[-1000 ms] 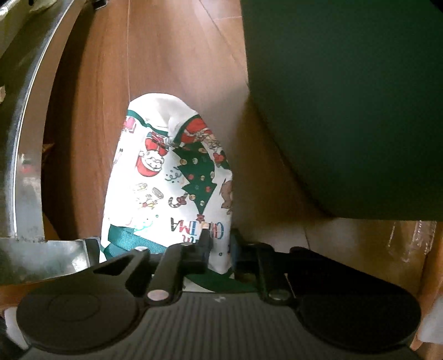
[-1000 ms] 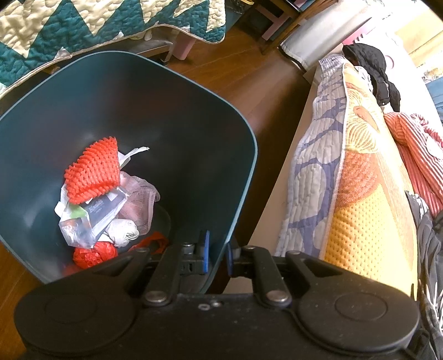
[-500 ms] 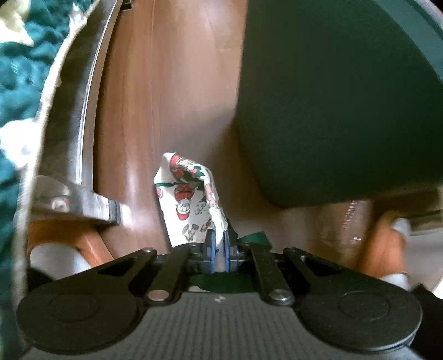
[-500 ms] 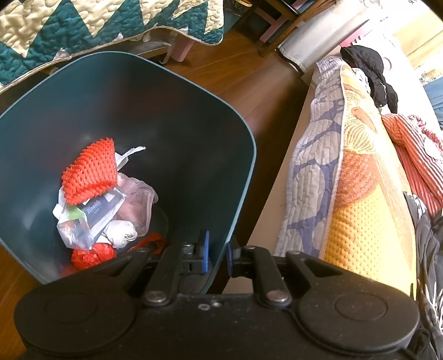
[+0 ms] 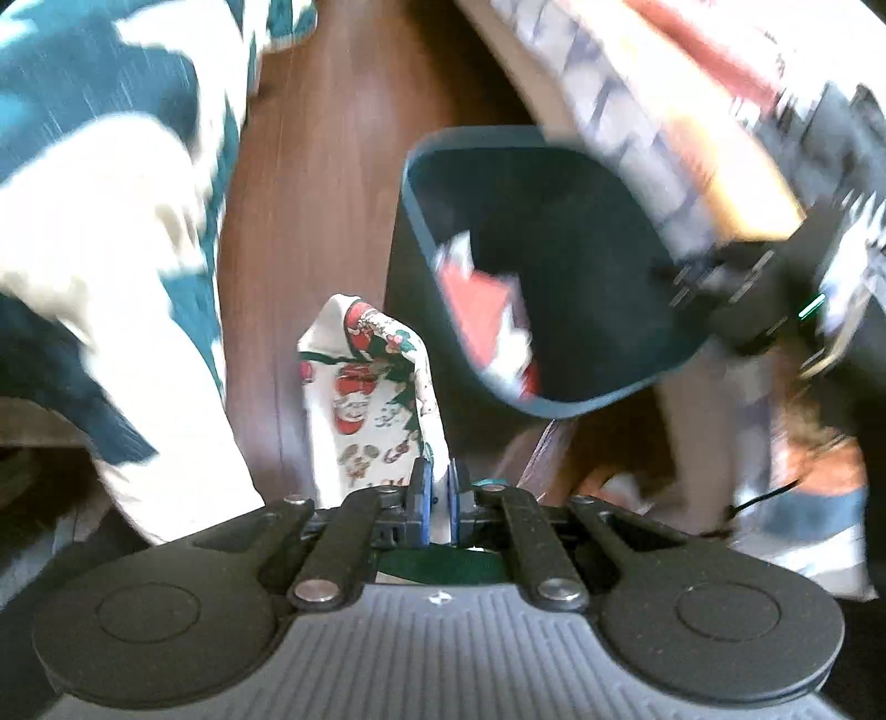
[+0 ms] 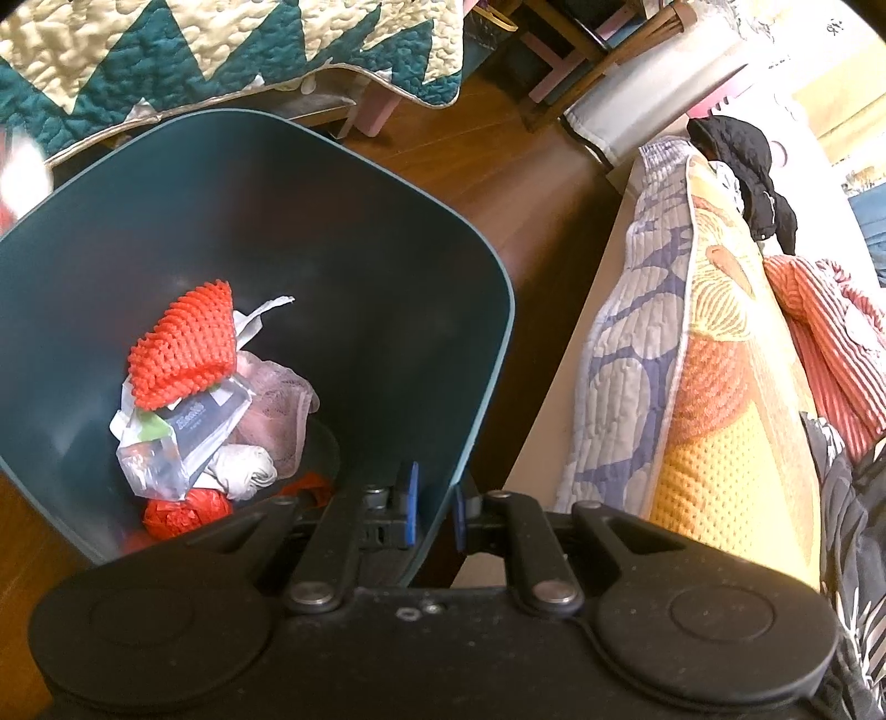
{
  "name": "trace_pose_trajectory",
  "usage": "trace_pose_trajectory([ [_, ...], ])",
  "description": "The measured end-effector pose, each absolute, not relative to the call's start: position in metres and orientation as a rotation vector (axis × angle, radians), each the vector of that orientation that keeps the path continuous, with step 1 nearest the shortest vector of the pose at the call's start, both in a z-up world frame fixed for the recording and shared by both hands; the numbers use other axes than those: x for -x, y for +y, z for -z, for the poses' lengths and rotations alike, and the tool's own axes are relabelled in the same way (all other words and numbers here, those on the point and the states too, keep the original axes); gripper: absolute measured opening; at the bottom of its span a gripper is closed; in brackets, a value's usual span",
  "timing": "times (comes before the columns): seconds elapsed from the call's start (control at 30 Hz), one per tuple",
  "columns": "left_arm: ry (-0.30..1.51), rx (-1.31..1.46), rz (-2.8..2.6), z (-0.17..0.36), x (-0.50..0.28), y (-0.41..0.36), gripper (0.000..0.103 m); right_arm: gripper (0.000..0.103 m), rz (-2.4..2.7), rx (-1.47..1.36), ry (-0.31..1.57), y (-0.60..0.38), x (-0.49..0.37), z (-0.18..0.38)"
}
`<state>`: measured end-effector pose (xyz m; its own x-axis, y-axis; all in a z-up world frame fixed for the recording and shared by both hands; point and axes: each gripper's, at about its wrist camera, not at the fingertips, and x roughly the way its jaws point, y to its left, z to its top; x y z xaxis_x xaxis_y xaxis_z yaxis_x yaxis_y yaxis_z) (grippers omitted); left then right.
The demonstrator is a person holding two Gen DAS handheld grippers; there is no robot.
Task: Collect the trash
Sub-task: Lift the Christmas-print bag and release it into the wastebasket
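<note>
My left gripper (image 5: 434, 498) is shut on a white Christmas-print bag (image 5: 371, 404) with green ribbon, which hangs from the pads above the wood floor, left of the dark teal bin (image 5: 559, 410). The left wrist view is blurred by motion. My right gripper (image 6: 434, 512) is shut on the near wall of the same teal bin (image 6: 482, 260), one pad inside and one outside. Inside the bin lie an orange knitted piece (image 6: 185, 346), clear plastic wrappers (image 6: 177, 437), a white wad and red crumpled trash (image 6: 185, 512).
A teal-and-cream quilt (image 6: 221, 44) hangs over a bed beyond the bin; the same quilt (image 5: 105, 221) fills the left of the left wrist view. A patterned cushion (image 6: 703, 354) and striped clothes (image 6: 819, 332) lie on the right. Brown wood floor (image 5: 326, 183) runs between them.
My left gripper closed on the Christmas bag and lifted it off the floor, rising until the bin's open top came into sight. The right gripper and the bin kept still.
</note>
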<state>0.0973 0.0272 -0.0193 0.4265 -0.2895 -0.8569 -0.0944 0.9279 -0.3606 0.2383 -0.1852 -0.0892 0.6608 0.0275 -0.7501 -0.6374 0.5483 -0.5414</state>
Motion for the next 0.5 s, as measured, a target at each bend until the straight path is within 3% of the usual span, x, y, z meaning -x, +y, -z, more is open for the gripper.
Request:
trace_pose_trajectory([
  [0.27,0.884,0.344,0.207,-0.078,-0.109,0.019,0.006,0.013,-0.446,0.930,0.754,-0.180,-0.237,0.090],
  [0.5,0.830,0.306,0.270,-0.077,-0.158,-0.021,0.006,0.013,-0.453,0.934,0.751,-0.181,-0.236,0.090],
])
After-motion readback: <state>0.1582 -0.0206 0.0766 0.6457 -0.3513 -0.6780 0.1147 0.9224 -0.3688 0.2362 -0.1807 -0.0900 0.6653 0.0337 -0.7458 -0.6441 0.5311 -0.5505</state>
